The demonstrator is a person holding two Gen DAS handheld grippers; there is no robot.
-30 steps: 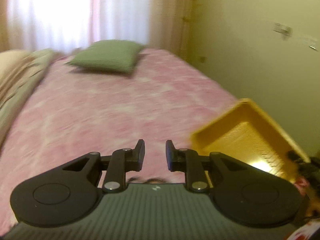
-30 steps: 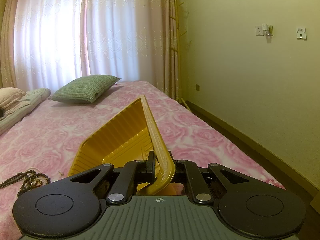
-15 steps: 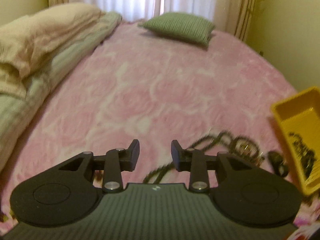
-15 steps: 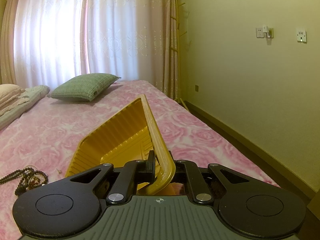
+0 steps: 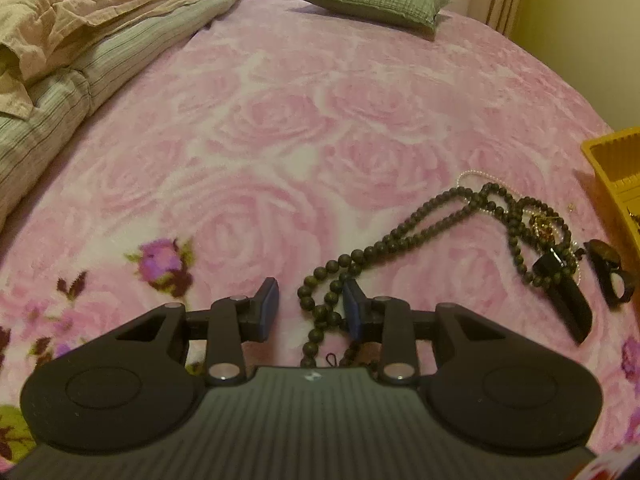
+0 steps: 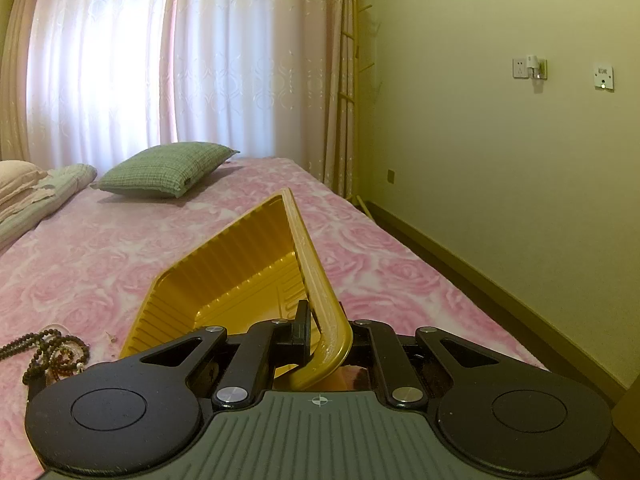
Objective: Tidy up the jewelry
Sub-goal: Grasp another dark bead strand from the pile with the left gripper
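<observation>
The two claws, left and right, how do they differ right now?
The left claw is open with nothing gripped; the right claw is shut on the yellow tray rim. The left claw points down over the dark bead necklace on the pink bedspread; the right claw aims flatter. Both are black, two-fingered.

Left tool (image 5: 310, 306) lower, jaws wider, now over dark bead necklace (image 5: 404, 236)

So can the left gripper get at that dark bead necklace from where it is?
Probably yes. The left gripper is open, with the near end of the bead necklace lying on the bedspread between its fingers, nothing covering it. The far end is tangled with other jewelry.
</observation>
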